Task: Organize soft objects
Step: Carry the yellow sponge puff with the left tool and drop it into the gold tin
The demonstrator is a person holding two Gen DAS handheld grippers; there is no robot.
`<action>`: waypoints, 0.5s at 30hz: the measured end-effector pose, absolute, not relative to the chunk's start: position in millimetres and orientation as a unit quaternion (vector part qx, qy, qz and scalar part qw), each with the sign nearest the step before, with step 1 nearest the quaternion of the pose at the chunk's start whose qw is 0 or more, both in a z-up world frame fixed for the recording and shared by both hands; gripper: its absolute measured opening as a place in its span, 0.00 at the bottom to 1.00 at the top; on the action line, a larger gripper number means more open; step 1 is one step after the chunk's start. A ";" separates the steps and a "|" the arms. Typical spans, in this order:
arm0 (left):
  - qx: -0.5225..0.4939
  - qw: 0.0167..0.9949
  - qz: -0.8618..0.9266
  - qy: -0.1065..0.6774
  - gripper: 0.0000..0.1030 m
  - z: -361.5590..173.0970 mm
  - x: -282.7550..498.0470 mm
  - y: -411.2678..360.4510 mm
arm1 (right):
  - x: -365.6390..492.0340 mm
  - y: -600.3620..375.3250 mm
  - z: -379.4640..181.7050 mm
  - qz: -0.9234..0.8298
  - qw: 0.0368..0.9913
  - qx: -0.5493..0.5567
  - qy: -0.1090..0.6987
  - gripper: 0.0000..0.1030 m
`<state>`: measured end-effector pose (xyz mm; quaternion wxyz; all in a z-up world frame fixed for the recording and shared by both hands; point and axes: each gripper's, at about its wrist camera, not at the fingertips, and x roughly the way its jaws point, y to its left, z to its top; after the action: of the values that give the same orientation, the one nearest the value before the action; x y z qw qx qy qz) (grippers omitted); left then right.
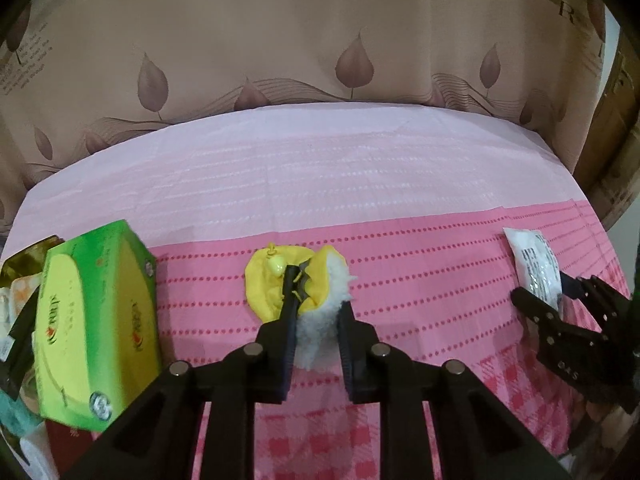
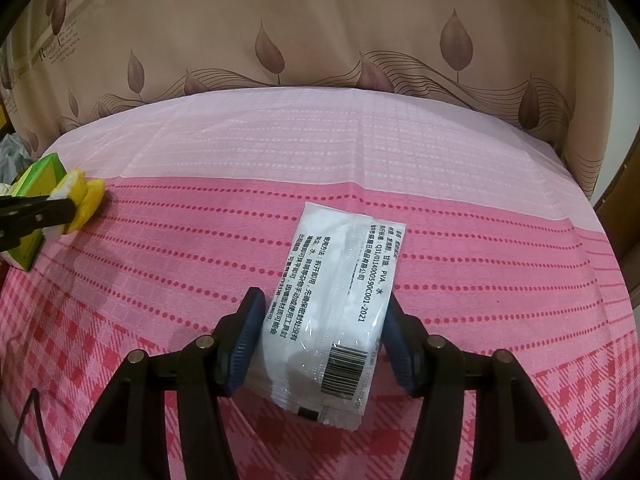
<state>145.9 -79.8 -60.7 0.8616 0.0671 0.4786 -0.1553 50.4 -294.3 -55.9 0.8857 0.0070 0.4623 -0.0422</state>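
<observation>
Meanwhile, my left gripper [image 1: 316,300] clamps a yellow plush toy [image 1: 296,284] with white fleece, its pads pressed into the fluff, on the pink dotted tablecloth [image 1: 420,264]. My right gripper [image 2: 320,320] pinches a white sealed packet [image 2: 340,280] by its sides, the packet lying flat ahead on the cloth. Its label carries Chinese print, "PVA", the code "Q310114000590C001-2021" and a barcode. Just left of the toy stands a green tissue box [image 1: 96,320]. Beyond both, bare pale pink cloth runs to a leaf-print curtain [image 1: 320,40].
</observation>
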 end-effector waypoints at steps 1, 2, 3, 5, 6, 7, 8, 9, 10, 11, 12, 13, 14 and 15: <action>0.069 0.862 -0.157 0.476 0.18 -58.3 142.8 -79.8 | 50.5 -294.3 -55.9 -0.042 0.886 0.007 0.462 0.53; 0.073 0.864 -0.157 0.472 0.18 -55.2 138.5 -80.3 | 50.5 -294.2 -55.9 -0.042 0.886 0.007 0.462 0.53; 0.078 0.866 -0.158 0.469 0.18 -52.3 134.6 -80.8 | 50.5 -294.0 -55.8 -0.043 0.886 0.006 0.462 0.53; 0.086 0.868 -0.158 0.463 0.18 -47.8 127.3 -81.5 | 50.4 -293.6 -55.7 -0.043 0.886 0.006 0.462 0.53; 0.089 0.868 -0.158 0.461 0.18 -45.6 123.4 -81.3 | 50.3 -293.6 -55.7 -0.043 0.886 0.006 0.462 0.53; 0.090 0.869 -0.158 0.461 0.18 -43.9 121.0 -80.6 | 50.1 -293.6 -55.6 -0.043 0.886 0.006 0.462 0.53; 0.090 0.869 -0.156 0.460 0.18 -41.3 117.9 -79.3 | 50.0 -294.0 -55.5 -0.043 0.886 0.006 0.462 0.53; 0.086 0.870 -0.157 0.459 0.18 -38.2 114.6 -77.6 | 49.9 -294.1 -55.5 -0.043 0.886 0.006 0.462 0.53; 0.082 0.871 -0.158 0.457 0.18 -34.4 110.7 -74.9 | 49.8 -294.2 -55.4 -0.043 0.886 0.006 0.462 0.53; 0.081 0.872 -0.157 0.456 0.18 -31.3 107.7 -72.1 | 49.6 -294.3 -55.3 -0.043 0.886 0.006 0.462 0.53; 0.081 0.874 -0.155 0.453 0.18 -27.4 104.7 -69.9 | 49.5 -294.6 -55.3 -0.043 0.886 0.006 0.462 0.53; 0.081 0.875 -0.153 0.452 0.18 -23.5 102.6 -67.9 | 49.3 -294.6 -55.2 -0.043 0.886 0.006 0.462 0.53; 0.079 0.877 -0.152 0.450 0.18 -18.8 99.9 -64.6 | 49.3 -294.8 -55.1 -0.043 0.886 0.006 0.462 0.53; 0.077 0.879 -0.150 0.447 0.18 -14.6 97.5 -61.4 | 49.1 -294.9 -55.0 -0.043 0.886 0.006 0.462 0.53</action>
<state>97.5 -61.4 -14.6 0.8786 0.0772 0.4467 -0.1500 49.1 -294.9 -55.0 0.8856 0.0056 0.4624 -0.0433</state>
